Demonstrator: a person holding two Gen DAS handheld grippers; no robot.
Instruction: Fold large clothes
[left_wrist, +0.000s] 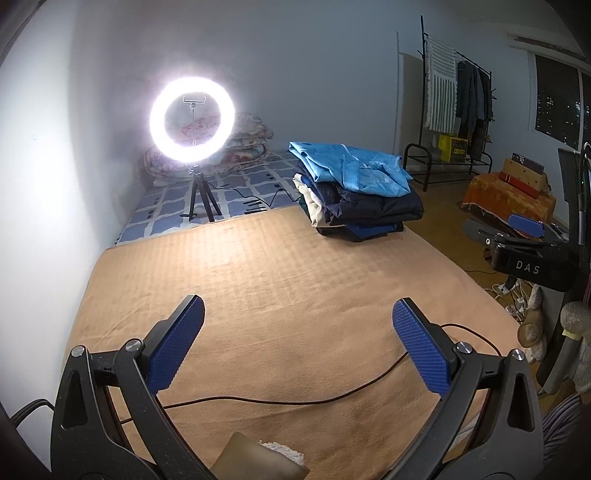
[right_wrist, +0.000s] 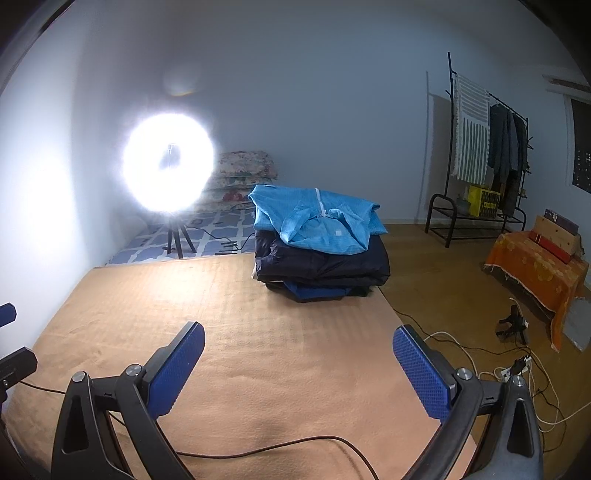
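Two handheld grippers hover over a tan fleece blanket (right_wrist: 258, 332) spread across a bed, both with blue ribbed pads set wide apart and nothing between them. The left gripper (left_wrist: 298, 314) and the right gripper (right_wrist: 299, 339) point toward a stack of folded clothes (right_wrist: 321, 258) at the blanket's far edge, well apart from both tools. On top lies a bright blue zip-front garment (right_wrist: 317, 218), its collar and white zipper facing the right camera; under it sit a dark navy padded jacket (right_wrist: 325, 264) and further blue and pale pieces. A thin dark cable (left_wrist: 295, 400) trails across the blanket near the grippers. A glaring ring light on a small black tripod (left_wrist: 192, 118) stands beyond on a blue checked sheet (left_wrist: 236, 184).

The blue top looks light, thin and limp, likely to sag and slide over the slicker jacket beneath. A pinch at the shoulder seams beside the collar, one gripper to each side, appears the surest hold for lifting it clear onto the open blanket.
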